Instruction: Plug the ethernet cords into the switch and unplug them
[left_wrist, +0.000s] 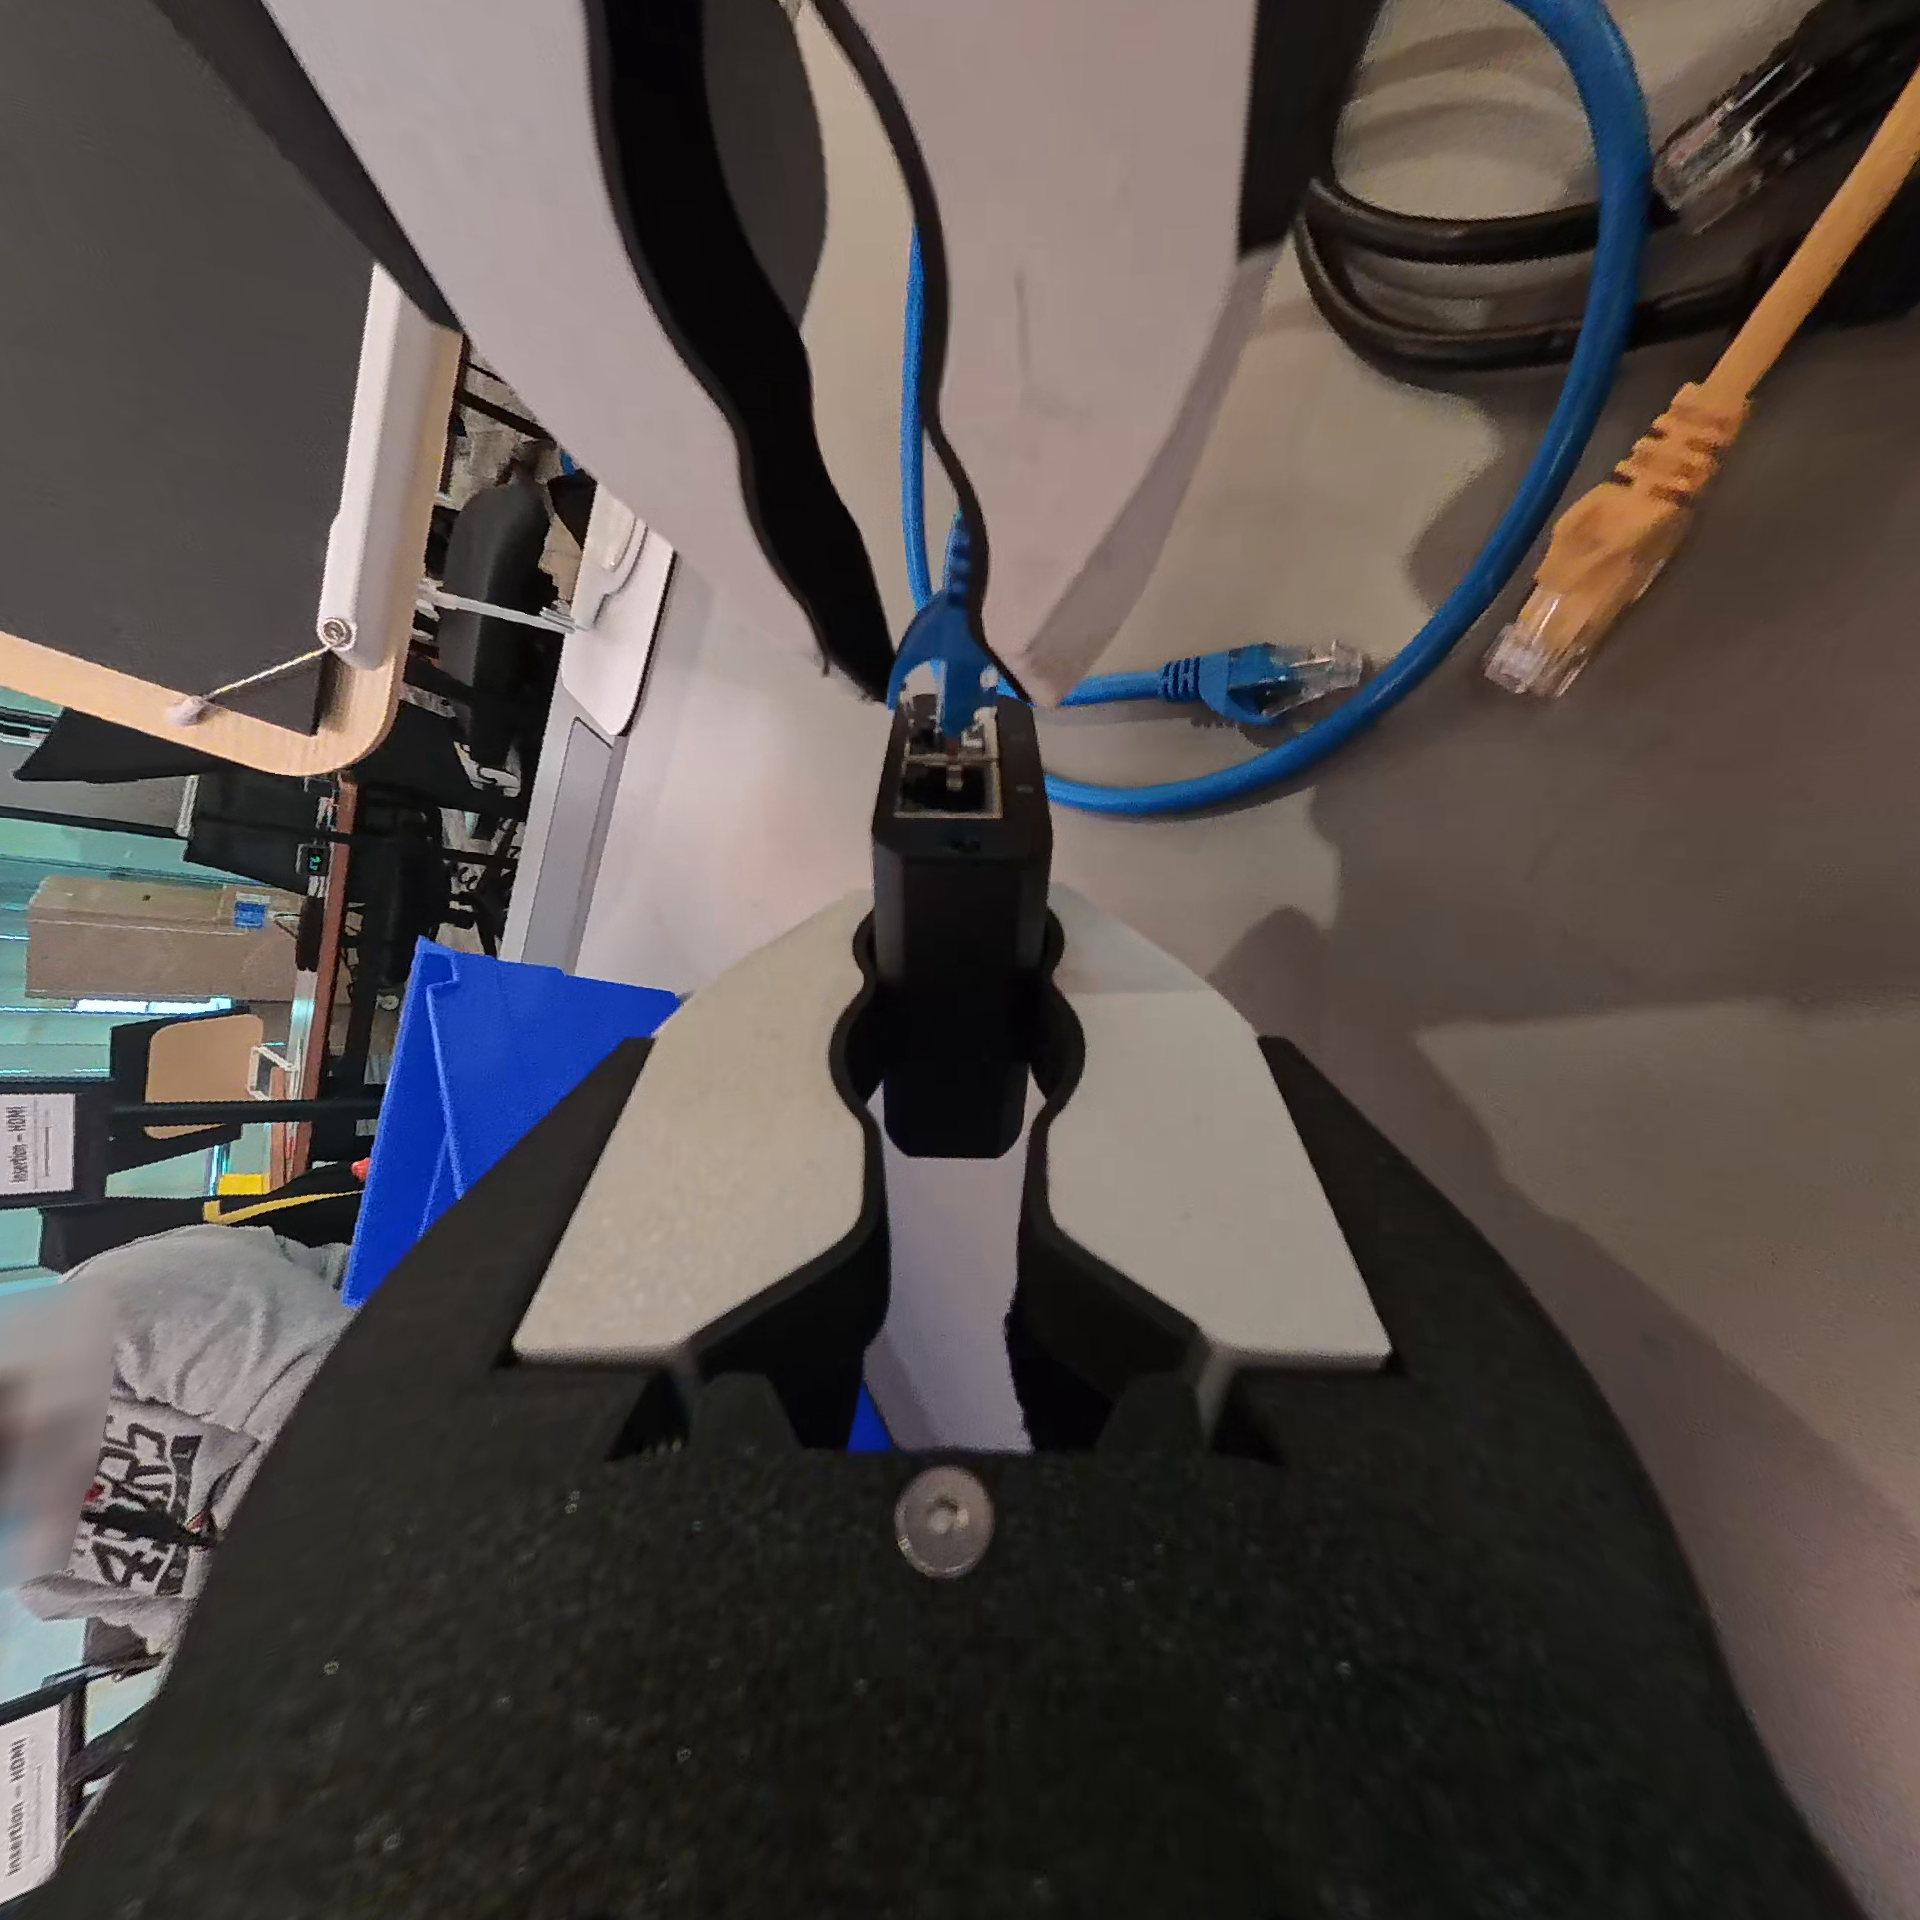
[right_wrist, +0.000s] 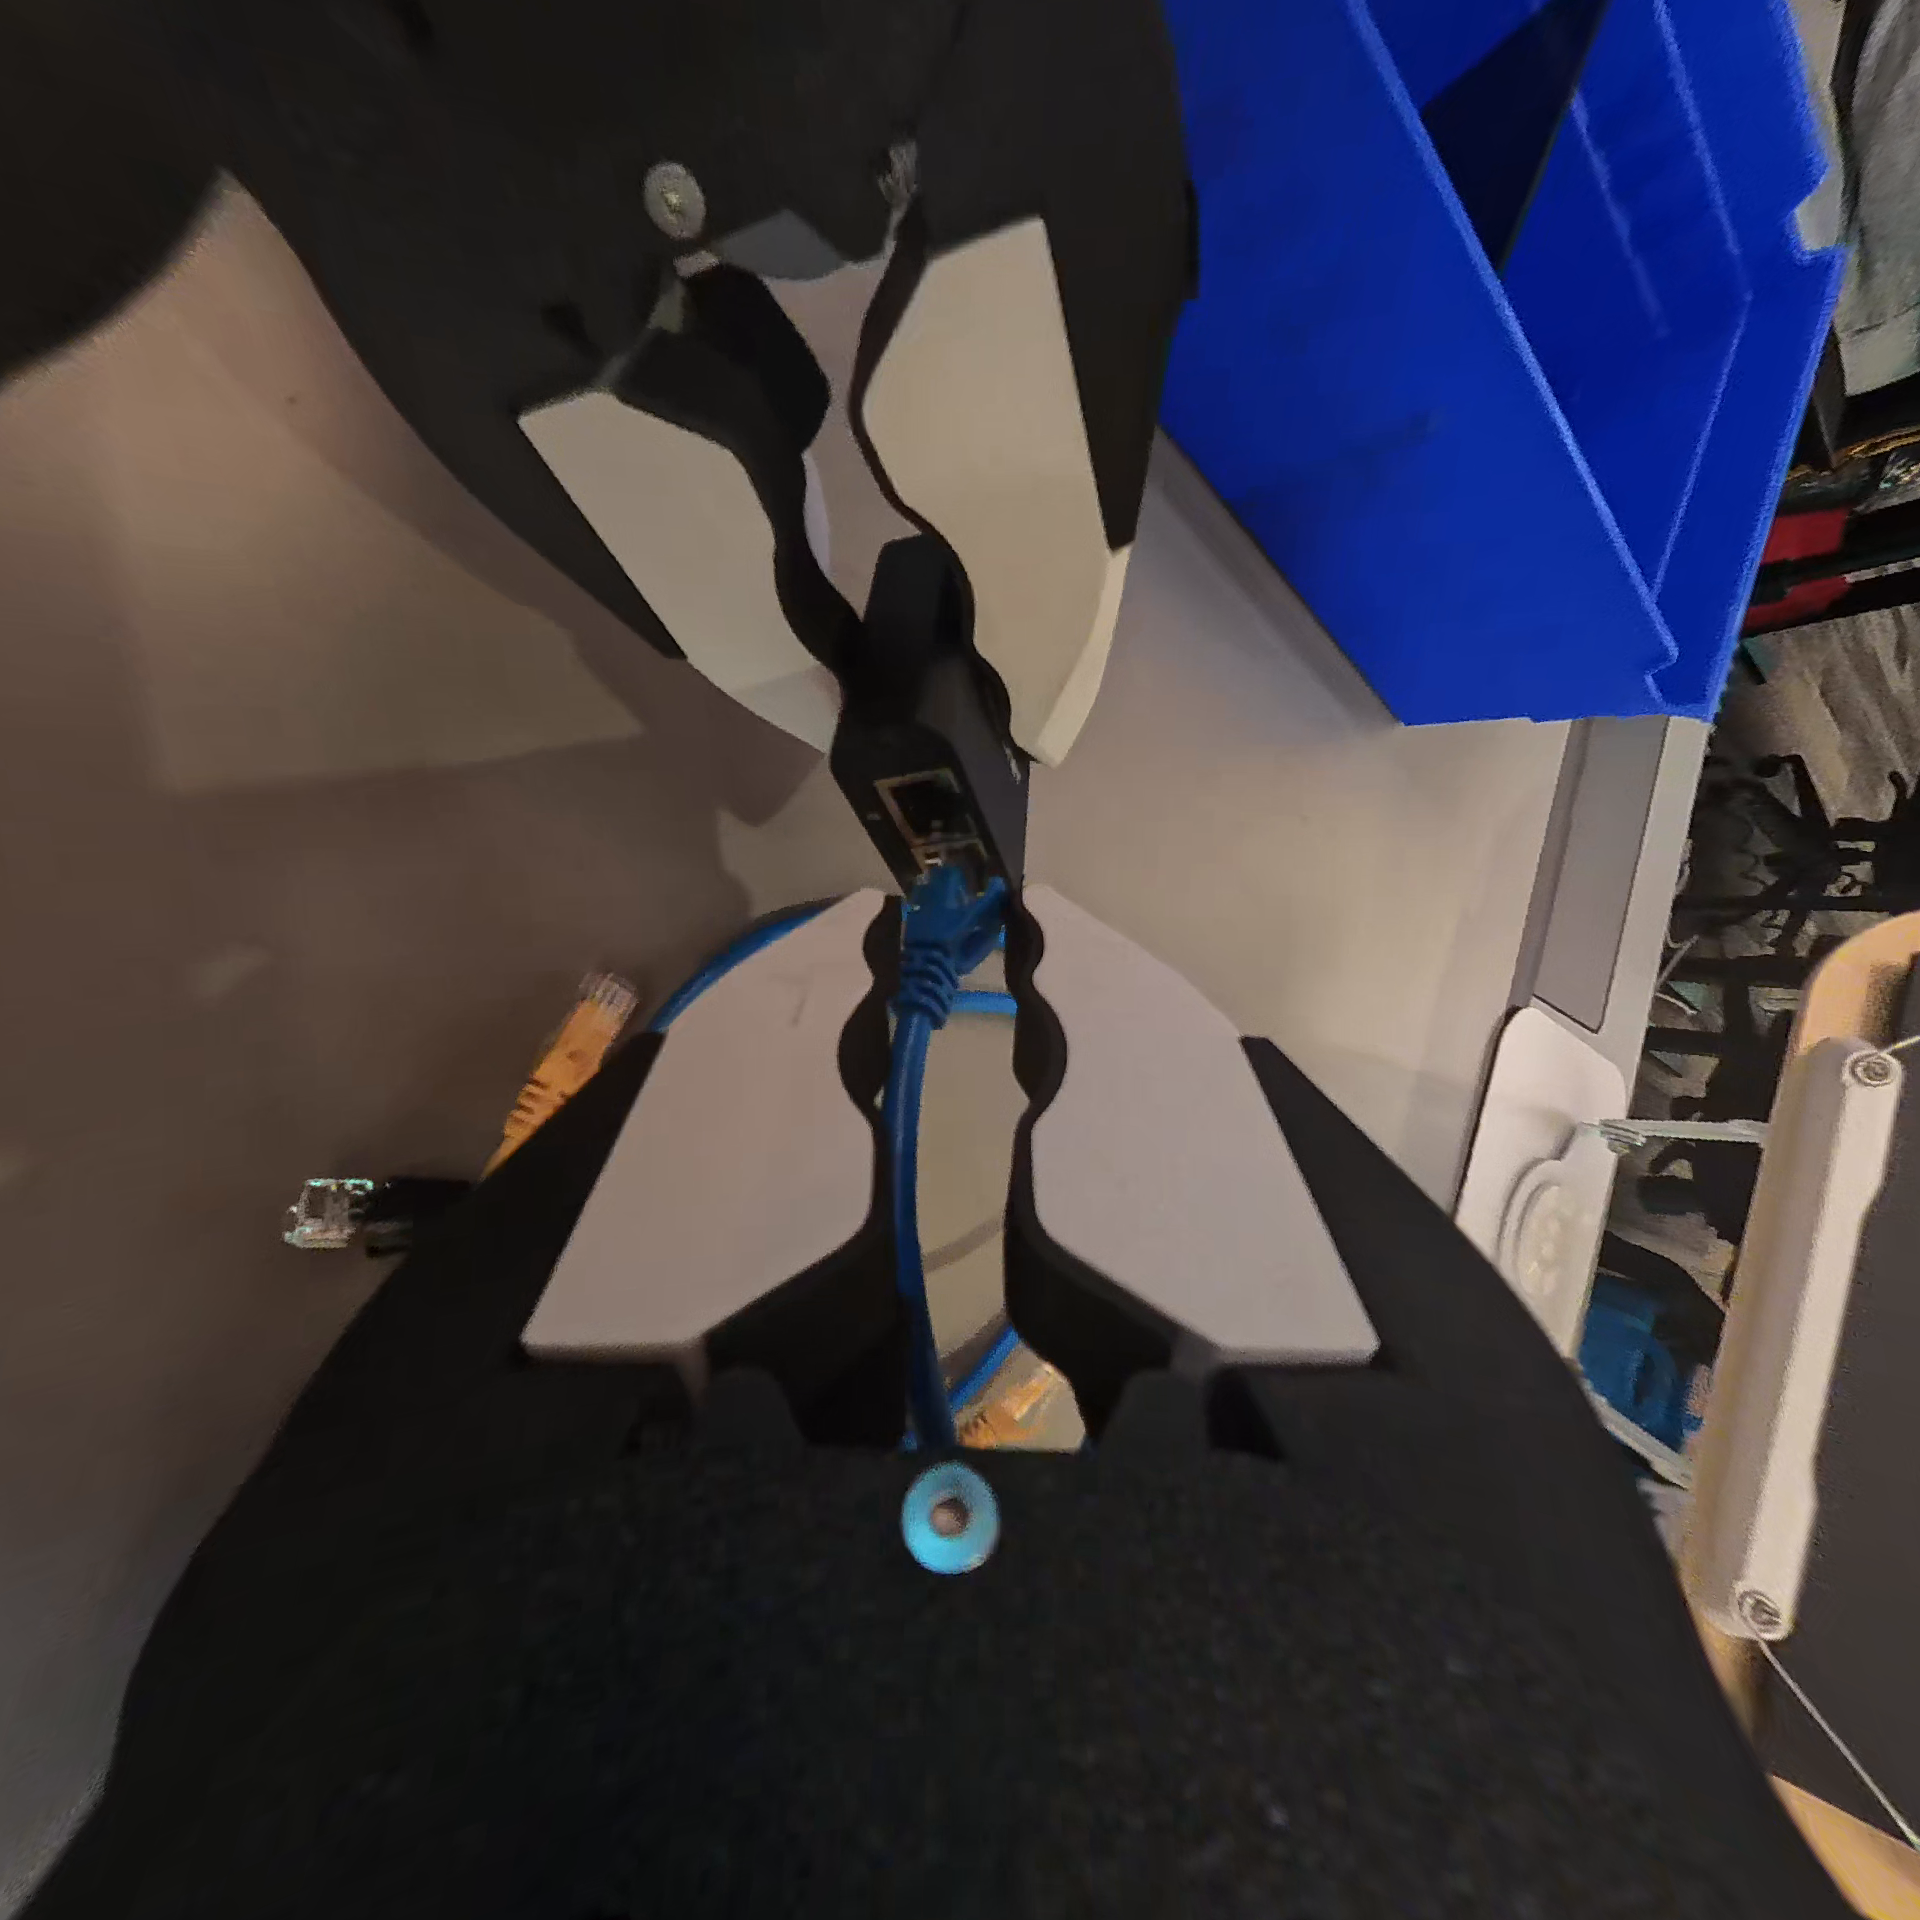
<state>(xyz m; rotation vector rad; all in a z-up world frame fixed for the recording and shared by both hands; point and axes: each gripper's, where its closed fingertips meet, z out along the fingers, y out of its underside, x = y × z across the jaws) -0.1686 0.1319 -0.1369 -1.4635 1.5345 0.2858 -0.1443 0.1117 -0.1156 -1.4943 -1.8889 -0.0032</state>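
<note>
Switch (left_wrist: 958, 935), black, pinched upright between the left gripper (left_wrist: 958, 1023) fingers at centre of the left wrist view, ports facing 12 o'clock; right gripper (left_wrist: 935, 665) at 12 o'clock pinches the blue plug (left_wrist: 951, 649) at the switch's far port. Spare blue plug (left_wrist: 1262, 675) and orange plug (left_wrist: 1590, 561) lie on the grey table (left_wrist: 1558, 1039) at 2 o'clock; blue bin (left_wrist: 488, 1101) at 9 o'clock. Right wrist view: right gripper (right_wrist: 951, 940) nips the blue plug (right_wrist: 940, 940), touching the switch (right_wrist: 935, 769) at 12 o'clock; orange plug (right_wrist: 582, 1039) at 9 o'clock, black plug (right_wrist: 343, 1210) at 8 o'clock.
</note>
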